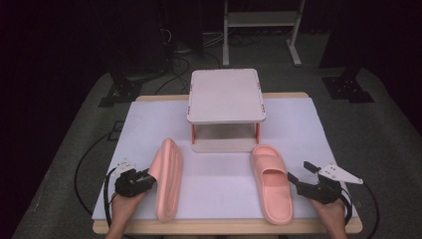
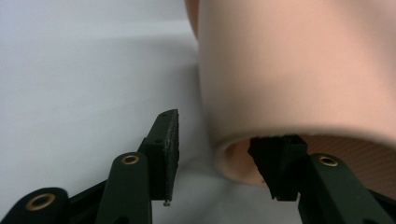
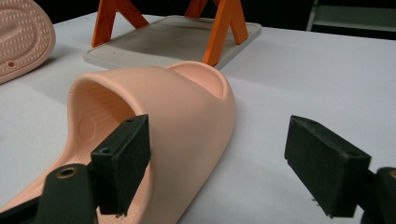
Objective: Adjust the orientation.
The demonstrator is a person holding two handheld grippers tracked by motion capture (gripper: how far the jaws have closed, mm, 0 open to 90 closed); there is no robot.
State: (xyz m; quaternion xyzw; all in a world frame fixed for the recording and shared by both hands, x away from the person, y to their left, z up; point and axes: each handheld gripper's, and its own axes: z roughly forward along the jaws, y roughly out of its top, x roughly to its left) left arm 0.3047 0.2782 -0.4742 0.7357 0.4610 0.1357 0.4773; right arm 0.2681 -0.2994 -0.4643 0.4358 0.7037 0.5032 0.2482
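Two pink slippers lie on the white table cover. The left slipper (image 1: 168, 179) stands tilted on its side, sole toward the middle. My left gripper (image 1: 148, 176) is at its strap; in the left gripper view the left gripper (image 2: 222, 140) has one pad inside the strap opening of the left slipper (image 2: 299, 70), while the other pad stays clear of the strap's outside. The right slipper (image 1: 271, 181) lies flat, sole down. My right gripper (image 1: 300, 172) stands wide open at its right edge; the right gripper (image 3: 219, 140) has the side of the right slipper (image 3: 187, 107) between its pads without touching.
A white two-level rack (image 1: 226, 97) on orange legs stands at the middle back of the table. The table's wooden front edge (image 1: 224, 226) runs just below the slippers. A metal frame (image 1: 261, 22) and cables are on the floor beyond.
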